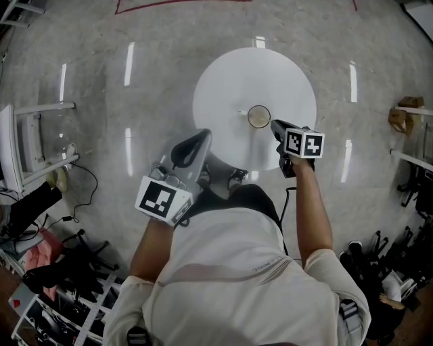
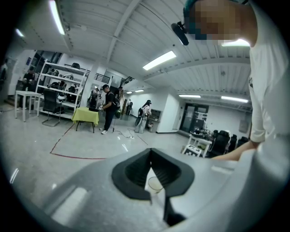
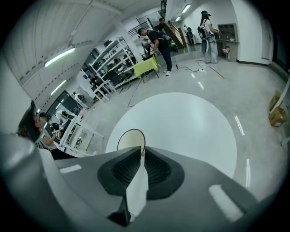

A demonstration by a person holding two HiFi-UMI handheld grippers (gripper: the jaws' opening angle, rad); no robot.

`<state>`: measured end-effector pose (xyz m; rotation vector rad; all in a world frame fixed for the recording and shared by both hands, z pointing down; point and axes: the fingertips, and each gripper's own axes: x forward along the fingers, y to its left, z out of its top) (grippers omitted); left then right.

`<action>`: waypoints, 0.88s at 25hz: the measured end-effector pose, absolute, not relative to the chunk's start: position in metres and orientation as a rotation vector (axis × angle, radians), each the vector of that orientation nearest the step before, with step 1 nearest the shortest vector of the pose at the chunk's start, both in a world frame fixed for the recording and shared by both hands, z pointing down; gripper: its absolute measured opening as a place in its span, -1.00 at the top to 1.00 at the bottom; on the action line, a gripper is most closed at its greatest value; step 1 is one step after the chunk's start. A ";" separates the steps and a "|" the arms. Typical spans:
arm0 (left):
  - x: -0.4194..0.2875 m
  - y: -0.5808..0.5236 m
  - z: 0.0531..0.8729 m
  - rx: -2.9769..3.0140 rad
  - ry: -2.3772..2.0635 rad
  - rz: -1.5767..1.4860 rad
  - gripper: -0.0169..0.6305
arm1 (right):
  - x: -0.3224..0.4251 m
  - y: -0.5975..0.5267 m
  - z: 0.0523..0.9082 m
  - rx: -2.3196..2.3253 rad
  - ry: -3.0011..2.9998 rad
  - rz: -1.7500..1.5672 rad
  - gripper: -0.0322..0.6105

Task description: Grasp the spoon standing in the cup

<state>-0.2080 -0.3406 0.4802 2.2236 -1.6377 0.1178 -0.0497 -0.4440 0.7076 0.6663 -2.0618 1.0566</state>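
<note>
A cup (image 1: 258, 116) stands near the middle of the round white table (image 1: 223, 81). A thin pale spoon (image 1: 241, 112) sticks out of it toward the left. My right gripper (image 1: 275, 124) hovers just right of the cup, shut and empty, with its tips close to the rim. In the right gripper view the cup (image 3: 130, 137) shows right behind the closed tips of that gripper (image 3: 142, 150). My left gripper (image 1: 205, 134) hangs over the table's near-left edge, shut and empty. The left gripper view shows the cup (image 2: 155, 183) through the narrow gap below this gripper's (image 2: 150, 153) touching tips.
White shelving (image 1: 27, 145) and cables (image 1: 81, 179) lie on the floor to the left, a cardboard box (image 1: 404, 116) to the right. A red tape line (image 1: 176, 8) marks the floor beyond the table. Several people stand far off by a yellow-green table (image 2: 86, 115).
</note>
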 end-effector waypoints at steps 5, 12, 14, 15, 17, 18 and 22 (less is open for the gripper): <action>-0.208 -0.345 0.479 2.229 -1.638 0.119 0.94 | -0.052 -0.444 0.701 0.654 -2.076 1.088 0.87; -0.207 -0.339 0.463 2.267 -1.630 0.099 0.94 | -0.048 -0.428 0.668 0.670 -2.128 1.027 0.87; -0.204 -0.336 0.455 2.282 -1.630 0.088 0.94 | -0.045 -0.422 0.654 0.679 -2.157 0.993 0.87; -0.204 -0.334 0.452 2.288 -1.630 0.082 0.94 | -0.043 -0.420 0.646 0.684 -2.175 0.980 0.87; -0.202 -0.329 0.445 2.301 -1.628 0.069 0.94 | -0.042 -0.413 0.630 0.694 -2.221 0.951 0.87; -0.201 -0.326 0.442 2.309 -1.625 0.062 0.94 | -0.041 -0.409 0.621 0.700 -2.247 0.929 0.87; -0.194 -0.314 0.427 2.347 -1.602 0.045 0.94 | -0.039 -0.393 0.580 0.731 -2.344 0.801 0.87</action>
